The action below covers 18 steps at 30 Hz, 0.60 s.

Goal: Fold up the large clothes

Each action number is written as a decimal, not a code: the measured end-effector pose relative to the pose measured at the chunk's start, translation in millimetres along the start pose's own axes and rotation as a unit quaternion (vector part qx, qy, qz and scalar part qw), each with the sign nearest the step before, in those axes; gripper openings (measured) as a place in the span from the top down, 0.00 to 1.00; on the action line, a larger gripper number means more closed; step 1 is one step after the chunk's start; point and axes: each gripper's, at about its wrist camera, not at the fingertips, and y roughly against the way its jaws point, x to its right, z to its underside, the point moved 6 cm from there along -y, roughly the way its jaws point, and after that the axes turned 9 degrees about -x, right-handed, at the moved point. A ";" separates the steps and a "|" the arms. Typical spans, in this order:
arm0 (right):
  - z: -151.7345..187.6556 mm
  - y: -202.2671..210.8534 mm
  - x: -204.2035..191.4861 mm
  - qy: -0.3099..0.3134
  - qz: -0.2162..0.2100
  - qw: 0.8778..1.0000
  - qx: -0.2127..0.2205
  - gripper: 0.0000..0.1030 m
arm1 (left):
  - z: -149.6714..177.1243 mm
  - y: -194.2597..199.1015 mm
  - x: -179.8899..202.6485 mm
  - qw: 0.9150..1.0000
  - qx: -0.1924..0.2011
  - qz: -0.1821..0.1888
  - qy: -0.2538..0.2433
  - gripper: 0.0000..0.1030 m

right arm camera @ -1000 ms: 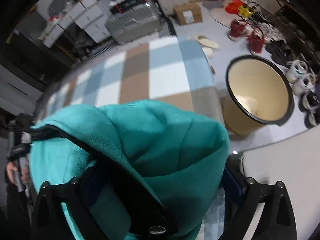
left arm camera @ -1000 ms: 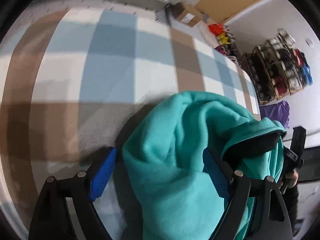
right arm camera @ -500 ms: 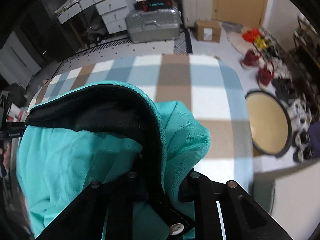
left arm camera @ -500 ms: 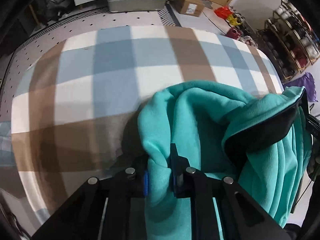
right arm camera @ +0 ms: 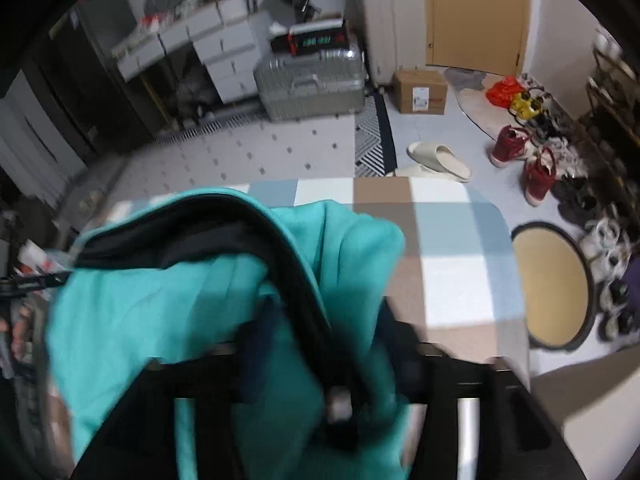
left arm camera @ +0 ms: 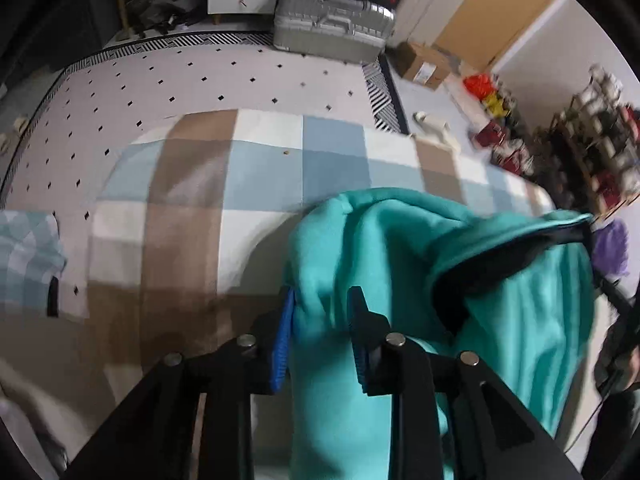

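Note:
A teal garment [left arm camera: 400, 248] with a black lining [left arm camera: 500, 264] hangs bunched above a checked blanket [left arm camera: 200, 184] in blue, brown and white. My left gripper [left arm camera: 320, 328] has a thick teal fold filling the gap between its blue pads. Its jaws are opening, and the fold still looks pinched. In the right wrist view, the garment [right arm camera: 160, 312] drapes over my right gripper [right arm camera: 326, 340]. That gripper's jaws are opening wide, with cloth and the black hem [right arm camera: 240, 216] loose between the blurred fingers. A metal snap [right arm camera: 340, 404] shows on the hem.
The blanket [right arm camera: 448, 248] lies on a dotted floor mat. A silver suitcase [left arm camera: 332, 20] and a cardboard box [left arm camera: 424, 66] stand beyond it. A round tan basin [right arm camera: 552, 284], slippers [right arm camera: 440, 156] and shoes sit to the right. A folded checked cloth [left arm camera: 28, 256] lies at far left.
Both grippers closed on the teal garment and rose, so more of the floor shows. Since then the left jaws have parted a little and the right jaws have spread wide.

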 end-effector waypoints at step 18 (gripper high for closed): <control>241.4 89.6 -111.1 0.093 0.011 0.995 0.043 0.08 | 226.2 96.7 117.8 0.989 0.019 0.105 -0.101 0.18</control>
